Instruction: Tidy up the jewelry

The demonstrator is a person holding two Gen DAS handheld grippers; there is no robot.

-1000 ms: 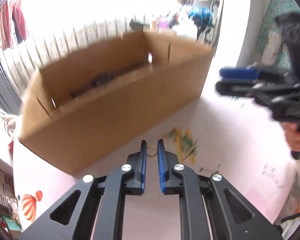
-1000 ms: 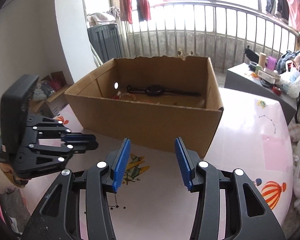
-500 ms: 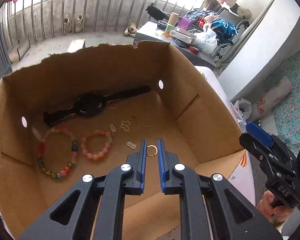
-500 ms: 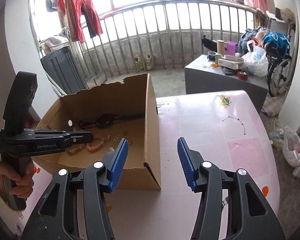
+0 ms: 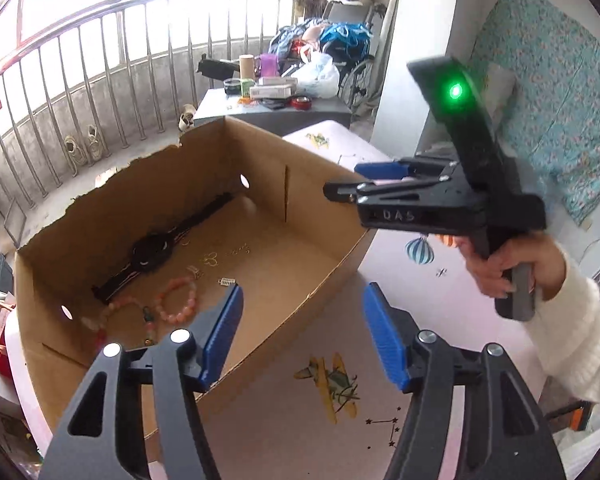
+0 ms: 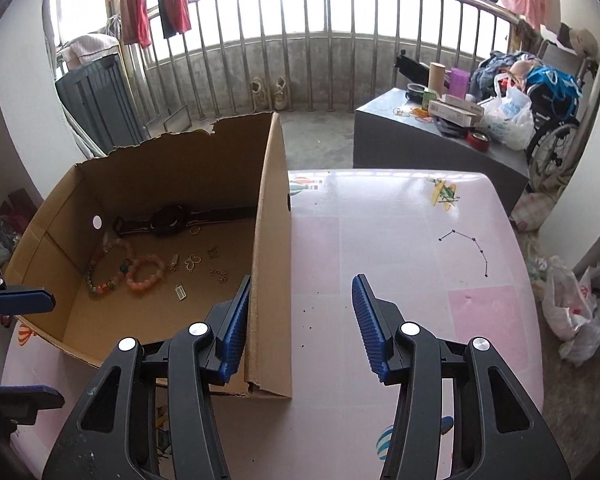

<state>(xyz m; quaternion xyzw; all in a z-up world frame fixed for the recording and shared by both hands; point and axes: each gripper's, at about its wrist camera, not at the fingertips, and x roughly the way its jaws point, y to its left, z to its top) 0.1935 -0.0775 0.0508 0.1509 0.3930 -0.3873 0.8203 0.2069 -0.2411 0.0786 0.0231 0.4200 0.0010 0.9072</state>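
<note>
- Jewelry: bracelets and watch lie in the cardboard box, where we collect it.
- Our left gripper is opening, nothing between its jaws.
- Our right gripper hangs parted, empty, beside the box's right wall.

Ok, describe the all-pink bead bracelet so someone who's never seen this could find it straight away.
Look inside the open cardboard box on the pink table. On its floor, in front of the black wristwatch, two bead bracelets lie side by side. The pink bracelet is the smaller one, all one colour, unlike the multicoloured bracelet.
</note>
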